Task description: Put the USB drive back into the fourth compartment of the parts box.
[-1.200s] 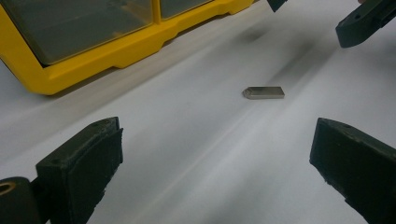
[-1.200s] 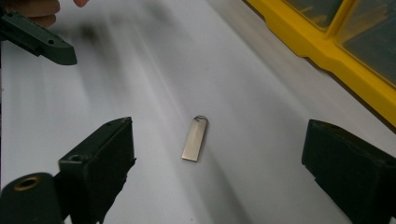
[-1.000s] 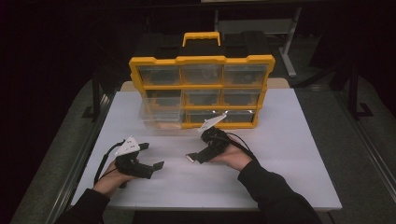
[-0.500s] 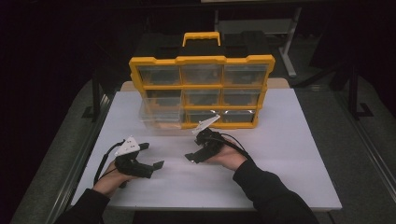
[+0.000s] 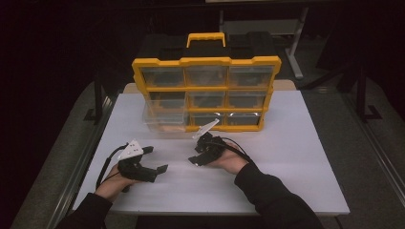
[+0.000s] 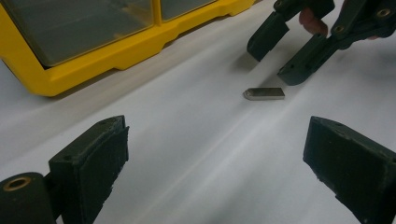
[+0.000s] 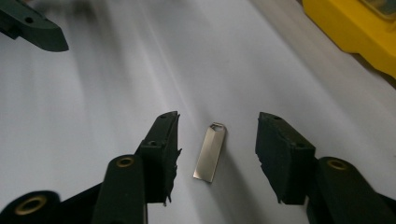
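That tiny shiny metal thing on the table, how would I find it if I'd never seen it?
Start at the yellow drawer box on the white table. In front of it, the right tongs straddle a little silver metal stick lying flat, with neither pad touching it. It is the one shiny loose piece, with a small loop at one end.

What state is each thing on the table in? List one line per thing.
Metal stick: flat on the table, between the right gripper's jaws, untouched.
Right gripper: open, jaws just been closing.
Left gripper: open, holding nothing.
Organizer: upright; one clear drawer pulled out.
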